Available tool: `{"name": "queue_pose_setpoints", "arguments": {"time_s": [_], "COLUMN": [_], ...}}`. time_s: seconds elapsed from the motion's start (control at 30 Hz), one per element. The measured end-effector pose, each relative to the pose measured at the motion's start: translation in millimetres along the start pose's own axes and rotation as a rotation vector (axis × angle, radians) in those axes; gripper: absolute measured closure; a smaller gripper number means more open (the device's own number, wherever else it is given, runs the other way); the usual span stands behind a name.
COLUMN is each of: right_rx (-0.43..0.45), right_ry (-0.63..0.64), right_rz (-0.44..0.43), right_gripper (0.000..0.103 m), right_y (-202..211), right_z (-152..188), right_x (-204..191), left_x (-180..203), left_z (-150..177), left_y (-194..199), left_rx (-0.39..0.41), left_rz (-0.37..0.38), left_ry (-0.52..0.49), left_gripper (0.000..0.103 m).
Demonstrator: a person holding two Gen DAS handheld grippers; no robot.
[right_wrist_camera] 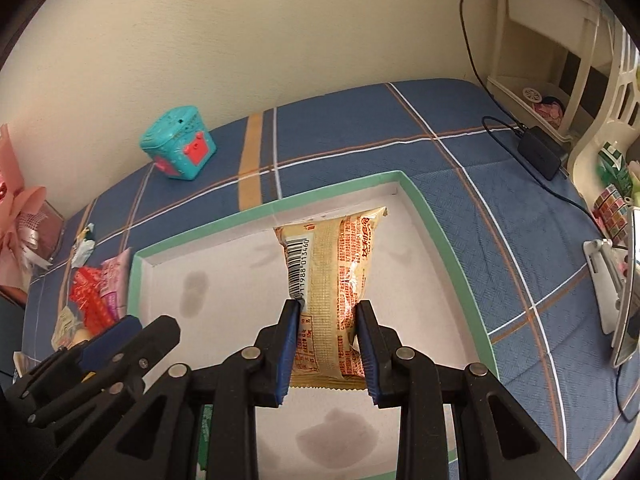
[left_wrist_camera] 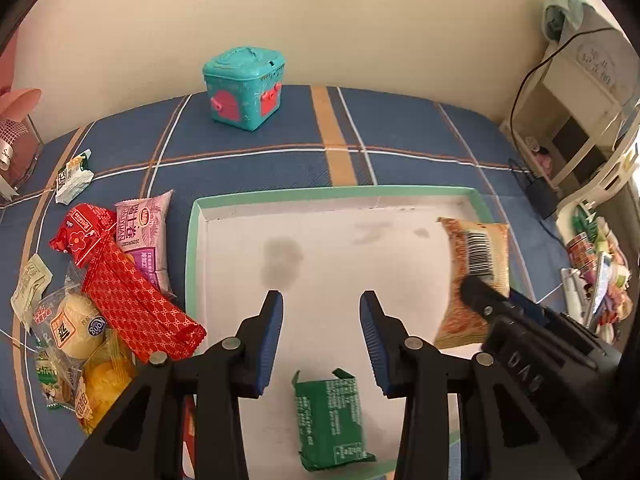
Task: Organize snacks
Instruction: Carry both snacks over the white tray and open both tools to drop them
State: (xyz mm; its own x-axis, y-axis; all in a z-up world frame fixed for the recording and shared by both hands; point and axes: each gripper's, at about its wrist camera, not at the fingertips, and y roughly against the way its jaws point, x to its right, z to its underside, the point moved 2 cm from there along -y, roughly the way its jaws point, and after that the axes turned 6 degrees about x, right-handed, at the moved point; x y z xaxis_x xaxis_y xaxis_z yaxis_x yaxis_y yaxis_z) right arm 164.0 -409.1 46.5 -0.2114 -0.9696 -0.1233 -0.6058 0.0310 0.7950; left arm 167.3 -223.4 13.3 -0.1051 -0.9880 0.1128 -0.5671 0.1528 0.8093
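A lived-in home room, likely a bedroom, is showing here: a blue plaid cloth (left_wrist_camera: 400,132) is covering a soft surface that is running up against a plain cream wall (left_wrist_camera: 320,20). Toward the wall on that cloth a teal toy box (left_wrist_camera: 244,88) is sitting, at its right edge a cream plastic shelf unit (right_wrist_camera: 540,60) is standing with a black charger (right_wrist_camera: 540,152) lying beside it, and at its left edge a pink ribboned gift (right_wrist_camera: 24,216) is resting.
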Motion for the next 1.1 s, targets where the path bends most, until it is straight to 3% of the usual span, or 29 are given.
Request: {"name": "queue_pose_setpoints", "arguments": {"time_s": [0.13, 0.27, 0.4, 0.47, 0.6, 0.67, 0.83, 1.1], "right_rx": [-0.047, -0.063, -0.058, -0.064, -0.066, -0.067, -0.071, -0.064], "right_ry": [-0.031, -0.033, -0.01, -0.005, 0.026, 0.037, 0.045, 0.083], "right_rz": [0.018, 0.028, 0.044, 0.05, 0.078, 0.082, 0.054, 0.004], "right_gripper": [0.072, 0.071, 0.067, 0.048, 0.038, 0.024, 0.0, 0.0], "right_y": [-13.3, -16.7, -9.4, -6.5, 4.0, 9.2, 20.5, 37.0], "right_z": [4.2, 6.7, 5.6, 5.7, 7.1, 9.0, 16.7, 30.0], "right_x": [9.8, 12.1, 9.4, 8.5, 3.2, 0.7, -6.0, -29.0], "left_x": [2.3, 0.6, -6.3, -13.1, -24.2, -30.6, -41.7, -65.5], "left_z": [-4.5, -8.5, -9.2, -8.7, -9.8, -9.3, -7.7, 0.7], "left_y": [-1.7, 0.6, 6.2, 9.6, 23.0, 28.7, 41.0, 70.2], "left_rx": [-0.02, -0.029, -0.048, -0.054, -0.048, -0.045, -0.048, -0.028], "left_rz": [-0.03, -0.056, -0.071, -0.084, -0.109, -0.129, -0.219, -0.284], "left_ry": [0.011, 0.028, 0.077, 0.093, 0.139, 0.154, 0.147, 0.16], "left_gripper": [0.061, 0.044, 0.039, 0.033, 0.021, 0.015, 0.006, 0.006]}}
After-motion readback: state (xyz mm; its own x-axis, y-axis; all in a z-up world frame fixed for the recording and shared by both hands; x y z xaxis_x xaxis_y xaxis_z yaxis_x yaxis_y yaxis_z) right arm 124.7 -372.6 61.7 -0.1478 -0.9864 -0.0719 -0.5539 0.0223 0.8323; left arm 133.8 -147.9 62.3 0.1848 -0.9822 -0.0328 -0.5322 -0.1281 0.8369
